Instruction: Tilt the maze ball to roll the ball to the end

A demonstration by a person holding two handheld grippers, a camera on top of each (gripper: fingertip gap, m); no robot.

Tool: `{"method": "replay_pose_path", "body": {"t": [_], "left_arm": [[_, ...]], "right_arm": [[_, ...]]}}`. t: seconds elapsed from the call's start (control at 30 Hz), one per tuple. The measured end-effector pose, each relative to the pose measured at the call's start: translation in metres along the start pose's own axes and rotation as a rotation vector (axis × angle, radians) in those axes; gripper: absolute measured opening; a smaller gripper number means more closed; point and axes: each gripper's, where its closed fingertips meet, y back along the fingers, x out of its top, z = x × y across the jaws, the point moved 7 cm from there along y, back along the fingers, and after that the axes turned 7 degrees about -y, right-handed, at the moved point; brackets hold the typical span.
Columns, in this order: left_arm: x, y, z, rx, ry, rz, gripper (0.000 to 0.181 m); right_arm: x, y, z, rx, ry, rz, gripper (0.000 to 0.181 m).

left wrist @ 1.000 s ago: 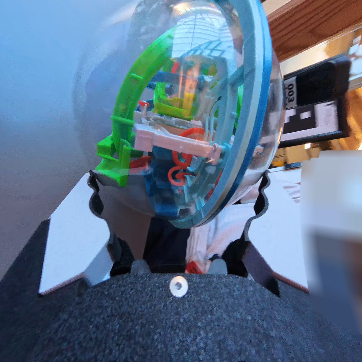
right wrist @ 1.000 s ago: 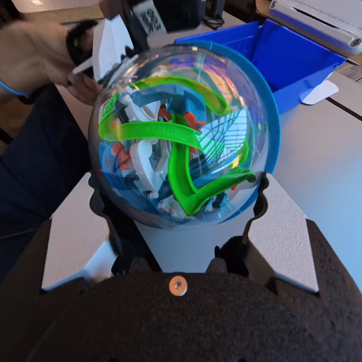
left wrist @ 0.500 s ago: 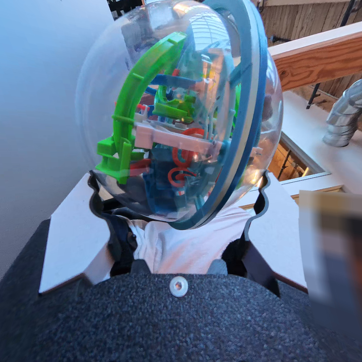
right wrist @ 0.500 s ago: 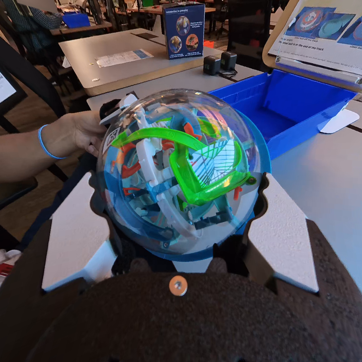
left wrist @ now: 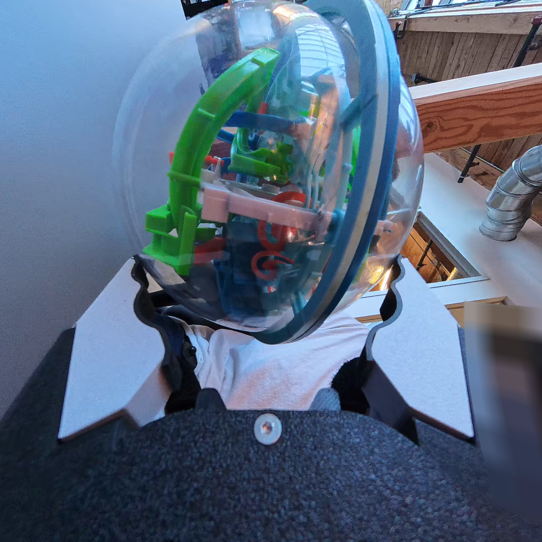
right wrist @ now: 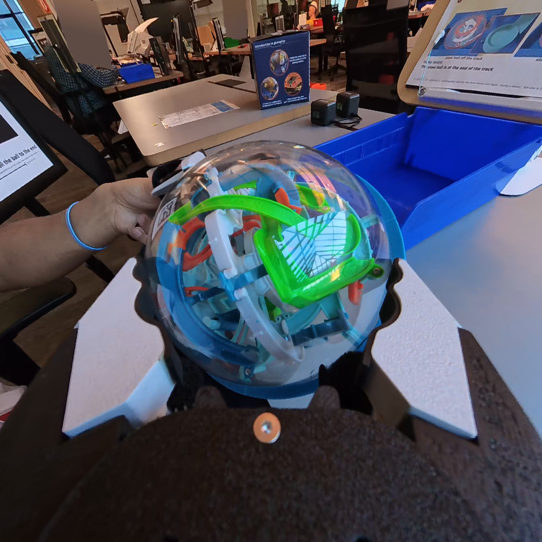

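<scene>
The maze ball [right wrist: 269, 272] is a clear sphere with a blue ring and green, white, orange and blue tracks inside. My right gripper [right wrist: 267, 269] is shut on its lower half, one finger on each side, and holds it above the grey table [right wrist: 484, 278]. My left gripper [left wrist: 268, 269] is shut on the same maze ball [left wrist: 264, 176], with the blue ring running nearly upright on the right. In the right wrist view the left gripper [right wrist: 176, 181] shows behind the ball, held by a person's hand [right wrist: 117, 211]. I cannot make out the small steel ball.
A blue bin [right wrist: 440, 176] lies on the table to the right, behind the ball. An instruction board [right wrist: 484, 44] stands over it. A blue box [right wrist: 280, 70] and two small black devices [right wrist: 334, 110] sit farther back. A screen [right wrist: 23, 152] stands at the left.
Both grippers have turned with the ball still held. The right view has swung up from the table to the room, and the left view up to the ceiling. The tracks have rotated.
</scene>
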Motion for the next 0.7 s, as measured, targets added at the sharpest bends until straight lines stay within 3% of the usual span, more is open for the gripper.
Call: {"method": "replay_pose_path", "body": {"t": [0.47,0.57,0.7], "left_arm": [[-0.01,0.001,-0.002,-0.032,-0.031,0.003,0.156],[-0.018,-0.005,0.009,-0.104,-0.177,-0.011,0.155],[-0.032,-0.008,0.049,-0.182,-0.479,0.002,0.155]], "right_arm": [[-0.004,-0.001,-0.008,0.02,0.035,0.071,0.153],[0.013,0.007,-0.027,0.017,0.165,0.103,0.153],[0.044,0.025,-0.082,-0.026,0.479,0.141,0.153]]}}
